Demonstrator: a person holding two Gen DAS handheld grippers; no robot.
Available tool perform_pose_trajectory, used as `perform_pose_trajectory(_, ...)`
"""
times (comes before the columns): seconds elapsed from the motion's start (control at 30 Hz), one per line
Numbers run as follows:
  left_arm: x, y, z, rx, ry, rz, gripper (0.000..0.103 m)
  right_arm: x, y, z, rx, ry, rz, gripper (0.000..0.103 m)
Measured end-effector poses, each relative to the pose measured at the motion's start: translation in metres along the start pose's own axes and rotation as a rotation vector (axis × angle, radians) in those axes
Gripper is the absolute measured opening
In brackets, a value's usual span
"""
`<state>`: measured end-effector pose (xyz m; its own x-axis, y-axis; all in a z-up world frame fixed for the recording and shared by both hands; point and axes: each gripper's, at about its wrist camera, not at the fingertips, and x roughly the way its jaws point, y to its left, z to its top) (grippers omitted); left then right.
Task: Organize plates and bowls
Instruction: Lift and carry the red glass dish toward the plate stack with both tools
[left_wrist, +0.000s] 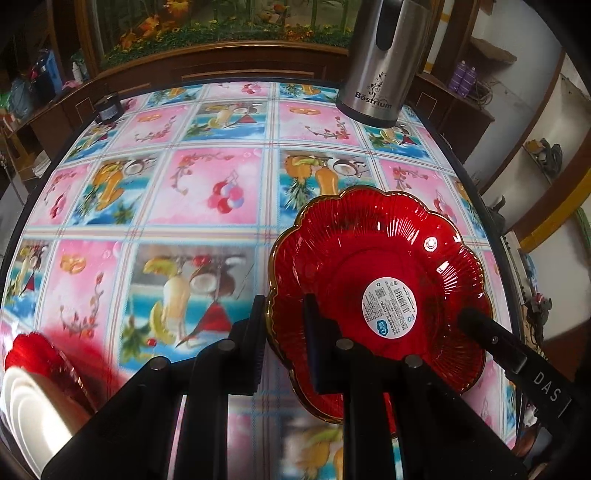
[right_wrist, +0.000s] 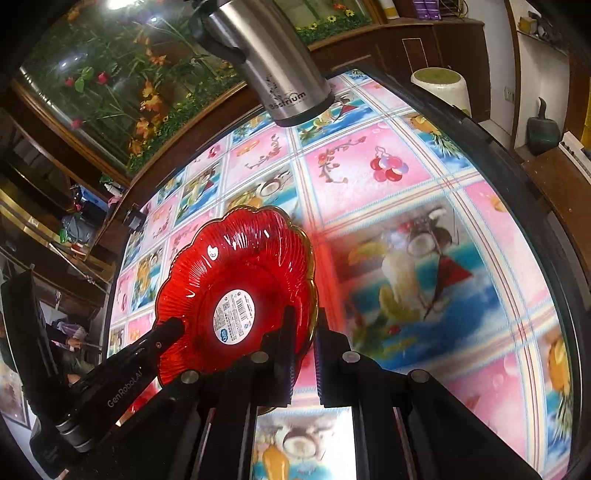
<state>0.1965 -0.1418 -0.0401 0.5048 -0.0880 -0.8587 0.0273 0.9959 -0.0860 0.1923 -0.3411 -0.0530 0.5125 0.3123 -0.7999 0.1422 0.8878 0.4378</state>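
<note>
A red scalloped glass plate with a round white sticker is held tilted above the table, and both grippers grip its rim. My left gripper is shut on its left edge. My right gripper is shut on the opposite edge of the same plate. The right gripper's finger shows in the left wrist view, and the left gripper's finger shows in the right wrist view. A stack of white plates with a red one stands at the lower left.
A steel thermos stands at the table's far edge, also in the right wrist view. A dark jar sits at the far left corner. The table has a colourful fruit-print cloth. A white stool stands beyond the table.
</note>
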Motion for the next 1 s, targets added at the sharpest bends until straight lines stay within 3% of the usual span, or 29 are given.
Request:
perform_pose_trajectory(0.47,-0.03,0.043,-0.045,-0.057,-0.059,-0.004,0.016,-0.017,0.04,-0.05,-0.078,-0.023,-0.008,0.009)
perform_pose_trajectory(1.0,-0.054,0.076,-0.062,-0.086,-0.123,-0.016,0.016,-0.031,0.078,-0.075,-0.15,-0.055,-0.025,0.009)
